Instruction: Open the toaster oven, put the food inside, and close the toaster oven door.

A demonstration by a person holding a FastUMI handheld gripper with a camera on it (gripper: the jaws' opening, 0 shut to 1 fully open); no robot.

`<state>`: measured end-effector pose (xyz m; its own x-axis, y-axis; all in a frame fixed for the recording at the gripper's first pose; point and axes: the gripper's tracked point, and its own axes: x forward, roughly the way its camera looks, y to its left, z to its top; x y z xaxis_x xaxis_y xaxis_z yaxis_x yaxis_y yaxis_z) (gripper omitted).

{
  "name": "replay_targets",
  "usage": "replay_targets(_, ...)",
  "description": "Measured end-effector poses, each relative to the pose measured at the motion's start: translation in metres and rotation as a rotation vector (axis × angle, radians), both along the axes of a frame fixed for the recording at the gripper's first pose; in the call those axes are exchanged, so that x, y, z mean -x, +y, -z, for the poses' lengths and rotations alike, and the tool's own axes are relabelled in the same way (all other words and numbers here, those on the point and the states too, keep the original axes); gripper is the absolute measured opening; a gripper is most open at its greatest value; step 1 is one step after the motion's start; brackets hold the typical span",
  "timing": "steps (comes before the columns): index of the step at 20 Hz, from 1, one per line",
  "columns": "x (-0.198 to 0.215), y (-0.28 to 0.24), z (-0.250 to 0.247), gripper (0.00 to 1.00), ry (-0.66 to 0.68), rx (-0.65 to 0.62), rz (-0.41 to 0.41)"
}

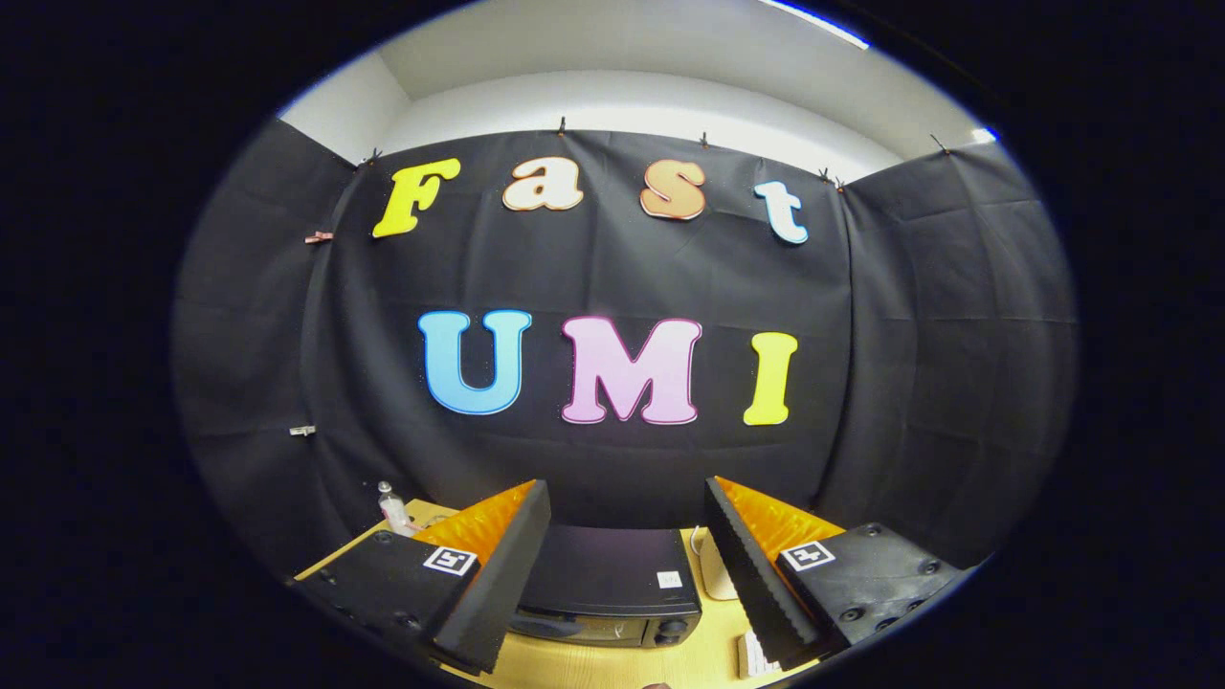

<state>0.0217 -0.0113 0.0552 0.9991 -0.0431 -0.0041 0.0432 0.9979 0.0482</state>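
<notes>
black boxy toaster oven (609,584) at table's (612,668) back edge | fingers (627,574) spread, grasping nothing | door state unclear; approach low and level

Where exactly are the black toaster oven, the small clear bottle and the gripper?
Black toaster oven (608,574): gripper view, flat top panel.
Small clear bottle (391,509): gripper view, its body, beyond the fingers.
Gripper (627,565): gripper view, midway between open fingertips.

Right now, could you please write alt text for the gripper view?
The open gripper hovers above a black toaster oven on a wooden table, fingers spread either side of it. A small clear bottle stands beyond the oven.
</notes>
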Motion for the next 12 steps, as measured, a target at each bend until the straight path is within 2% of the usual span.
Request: replay_targets(12,-0.001,-0.010,0.024,0.99,0.041,0.010,0.034)
